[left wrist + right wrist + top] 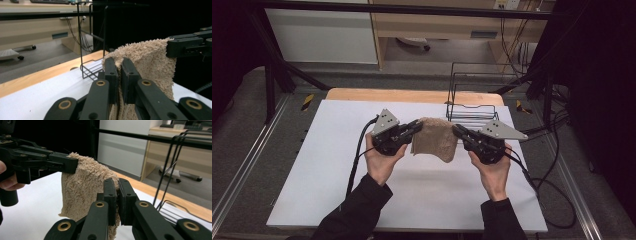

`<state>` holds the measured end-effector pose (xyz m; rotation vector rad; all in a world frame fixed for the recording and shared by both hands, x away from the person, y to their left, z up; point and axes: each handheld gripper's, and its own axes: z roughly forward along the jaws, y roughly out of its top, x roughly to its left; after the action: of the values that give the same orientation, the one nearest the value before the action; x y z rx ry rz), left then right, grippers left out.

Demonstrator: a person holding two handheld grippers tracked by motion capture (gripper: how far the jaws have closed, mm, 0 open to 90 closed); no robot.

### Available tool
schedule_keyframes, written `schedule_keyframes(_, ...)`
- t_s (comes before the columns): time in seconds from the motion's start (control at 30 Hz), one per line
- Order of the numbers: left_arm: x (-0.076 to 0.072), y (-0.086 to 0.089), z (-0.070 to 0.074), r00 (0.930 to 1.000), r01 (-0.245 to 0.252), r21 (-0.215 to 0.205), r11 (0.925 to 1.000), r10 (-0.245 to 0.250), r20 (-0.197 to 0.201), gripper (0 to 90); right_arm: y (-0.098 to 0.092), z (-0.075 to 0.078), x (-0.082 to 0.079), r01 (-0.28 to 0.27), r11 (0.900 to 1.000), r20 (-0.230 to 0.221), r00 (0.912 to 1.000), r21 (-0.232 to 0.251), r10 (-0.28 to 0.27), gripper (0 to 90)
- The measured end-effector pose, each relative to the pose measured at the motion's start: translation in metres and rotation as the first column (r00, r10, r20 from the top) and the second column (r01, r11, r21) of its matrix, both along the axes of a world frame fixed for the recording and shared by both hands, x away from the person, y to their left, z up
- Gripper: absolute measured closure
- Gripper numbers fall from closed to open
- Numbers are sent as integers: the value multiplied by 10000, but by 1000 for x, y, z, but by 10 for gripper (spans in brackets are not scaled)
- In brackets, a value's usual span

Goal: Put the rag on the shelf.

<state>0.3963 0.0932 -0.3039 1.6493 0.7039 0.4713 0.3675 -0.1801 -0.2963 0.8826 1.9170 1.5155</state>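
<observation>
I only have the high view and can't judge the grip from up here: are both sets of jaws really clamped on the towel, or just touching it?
Observer: The left gripper has its jaws shut on the towel, pile pinched between them at a top corner.
Operator: And the right?
Observer: Same: the right gripper has its jaws closed on the other top corner of the towel.
Operator: Is the towel off the table?
Observer: In the right gripper view its lower edge hangs free above the white sheet.
Operator: What about the wire rack?
Observer: The wire rack stands on the sheet beyond the towel, apart from it.
</observation>
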Motion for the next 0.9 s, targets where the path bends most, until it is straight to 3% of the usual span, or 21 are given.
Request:
schedule_keyframes(0.5,13,-24,26,9985,58,-363,9993,-38,547,843,-20,20,1,525,9979,758,9956,373,-552,858)
schedule_keyframes(0.9,24,-41,49,9954,154,-752,9971,-82,950,843,-33,46,8,886,9949,1380,9859,477,-944,858)
